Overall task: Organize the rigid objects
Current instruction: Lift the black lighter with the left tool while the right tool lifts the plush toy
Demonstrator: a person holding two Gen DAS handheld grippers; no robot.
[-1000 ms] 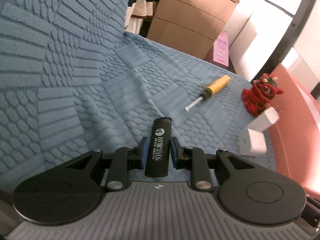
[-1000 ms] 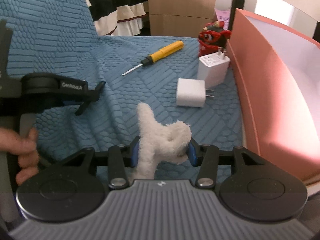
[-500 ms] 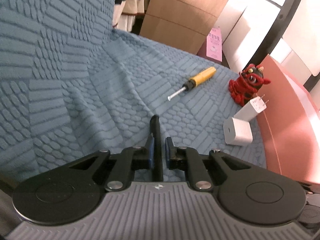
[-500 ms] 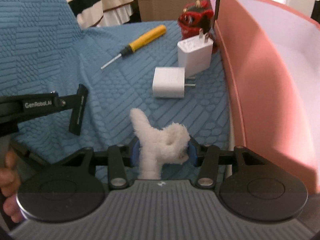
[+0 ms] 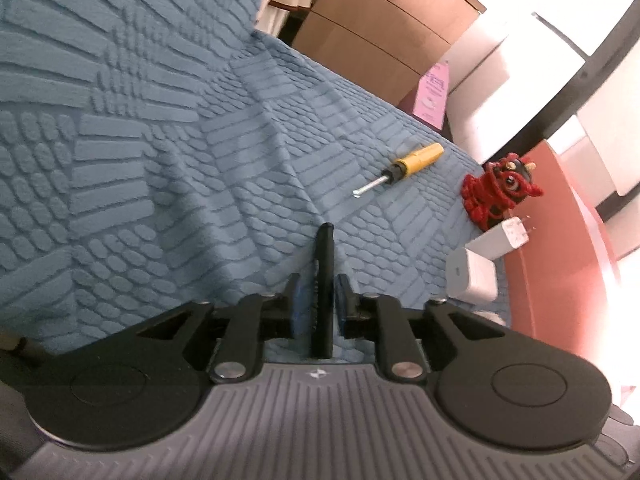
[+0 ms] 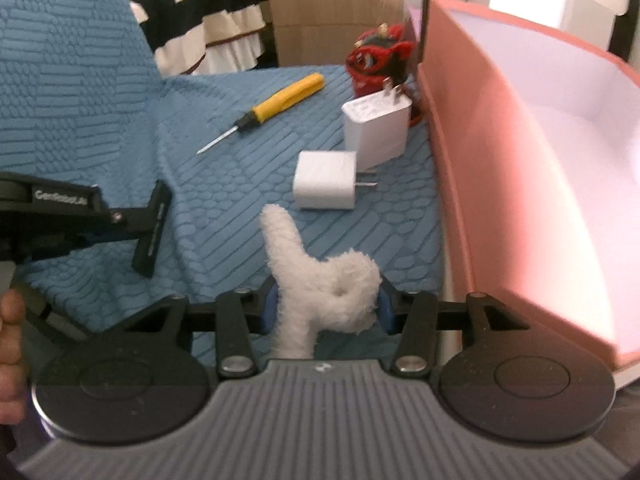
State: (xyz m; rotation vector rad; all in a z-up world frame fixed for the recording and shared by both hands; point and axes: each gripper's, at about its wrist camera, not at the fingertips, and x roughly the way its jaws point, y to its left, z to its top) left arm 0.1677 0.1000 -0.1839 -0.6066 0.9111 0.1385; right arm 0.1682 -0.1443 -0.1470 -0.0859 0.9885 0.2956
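Note:
My left gripper [image 5: 318, 292] is shut on a black lighter [image 5: 323, 280], held edge-on above the blue textured cover; the lighter also shows in the right wrist view [image 6: 152, 228]. My right gripper [image 6: 326, 304] is shut on a white fluffy plush piece [image 6: 320, 284]. A yellow-handled screwdriver [image 6: 276, 104] lies further back on the cover. Two white chargers [image 6: 326, 180] [image 6: 376, 128] lie next to the pink box [image 6: 472, 168]. A red plush toy [image 6: 378, 58] stands behind them.
The pink box with a white inside stands open along the right side [image 5: 560, 264]. A wooden drawer unit [image 5: 376, 28] and striped fabric [image 6: 200, 12] are behind the blue cover [image 5: 160, 140]. A hand [image 6: 10, 344] holds the left gripper's grip.
The left gripper has turned the lighter from flat, label up, to edge-on and moved forward. The right gripper with the plush piece has moved closer to the chargers and the pink box.

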